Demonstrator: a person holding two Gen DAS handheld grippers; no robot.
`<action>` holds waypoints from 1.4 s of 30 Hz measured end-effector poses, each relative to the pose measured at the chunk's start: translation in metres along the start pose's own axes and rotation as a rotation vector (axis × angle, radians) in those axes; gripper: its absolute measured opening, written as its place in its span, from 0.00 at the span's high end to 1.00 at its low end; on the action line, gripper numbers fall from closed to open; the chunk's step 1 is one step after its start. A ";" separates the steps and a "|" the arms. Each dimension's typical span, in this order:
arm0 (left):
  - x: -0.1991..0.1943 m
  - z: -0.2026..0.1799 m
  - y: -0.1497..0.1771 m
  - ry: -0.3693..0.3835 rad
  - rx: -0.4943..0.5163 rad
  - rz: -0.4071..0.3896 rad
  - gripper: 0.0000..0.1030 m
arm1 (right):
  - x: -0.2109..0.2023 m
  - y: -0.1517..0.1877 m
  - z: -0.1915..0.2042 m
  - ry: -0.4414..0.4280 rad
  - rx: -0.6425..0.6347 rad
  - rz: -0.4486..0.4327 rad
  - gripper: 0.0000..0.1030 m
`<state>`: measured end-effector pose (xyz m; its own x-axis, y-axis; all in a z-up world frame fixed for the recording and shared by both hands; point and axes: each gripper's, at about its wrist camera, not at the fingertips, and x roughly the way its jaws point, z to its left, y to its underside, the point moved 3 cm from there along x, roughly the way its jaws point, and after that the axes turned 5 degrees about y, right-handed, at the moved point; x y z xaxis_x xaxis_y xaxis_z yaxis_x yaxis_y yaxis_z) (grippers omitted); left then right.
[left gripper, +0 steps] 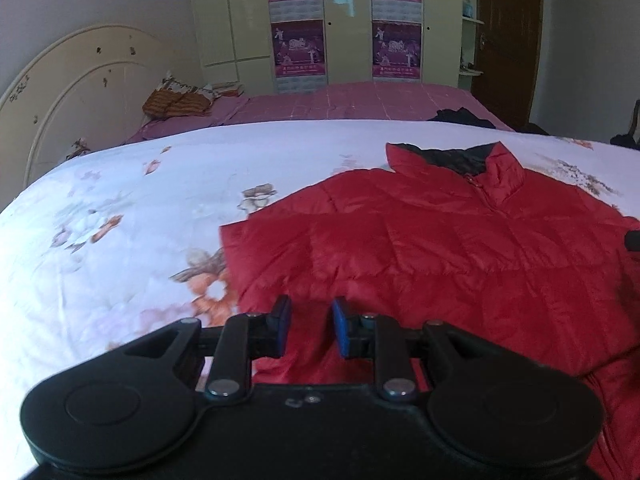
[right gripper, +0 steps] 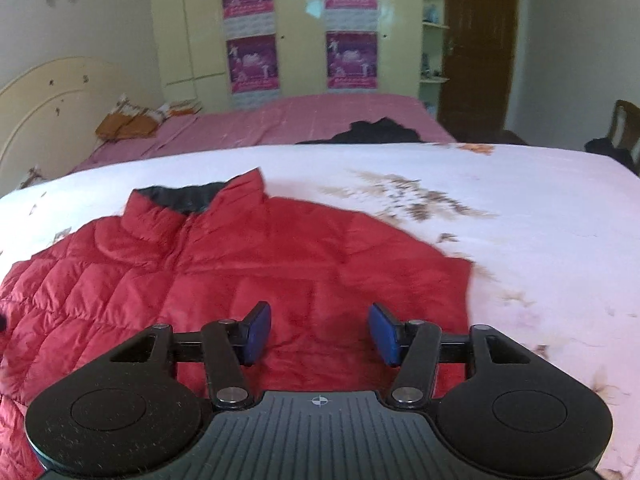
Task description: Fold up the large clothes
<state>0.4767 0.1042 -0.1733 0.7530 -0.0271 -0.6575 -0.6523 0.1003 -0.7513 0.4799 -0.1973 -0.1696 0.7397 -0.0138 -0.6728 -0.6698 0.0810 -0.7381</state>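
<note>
Jacket (right gripper: 256, 264), red and quilted, lies spread flat on the floral bedsheet (right gripper: 520, 208), collar away from the cameras showing its dark lining. The left gripper (left gripper: 311, 326) hangs over its left part, fingers a narrow gap apart with nothing between them; the right gripper (right gripper: 320, 330) over its right part, fingers wide apart and empty. Only the right view shows a wooden chair (right gripper: 624, 124); the left view alone catches the jacket's left edge beside an orange flower print (left gripper: 208, 280).
</note>
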 end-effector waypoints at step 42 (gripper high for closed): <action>0.004 -0.014 -0.011 -0.047 0.024 -0.003 0.42 | -0.004 0.012 -0.023 0.022 -0.026 0.014 0.50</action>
<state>0.4854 0.0888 -0.1684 0.7587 0.0190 -0.6512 -0.6480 0.1244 -0.7514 0.4674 -0.2193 -0.1775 0.7285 -0.0344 -0.6842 -0.6821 0.0552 -0.7291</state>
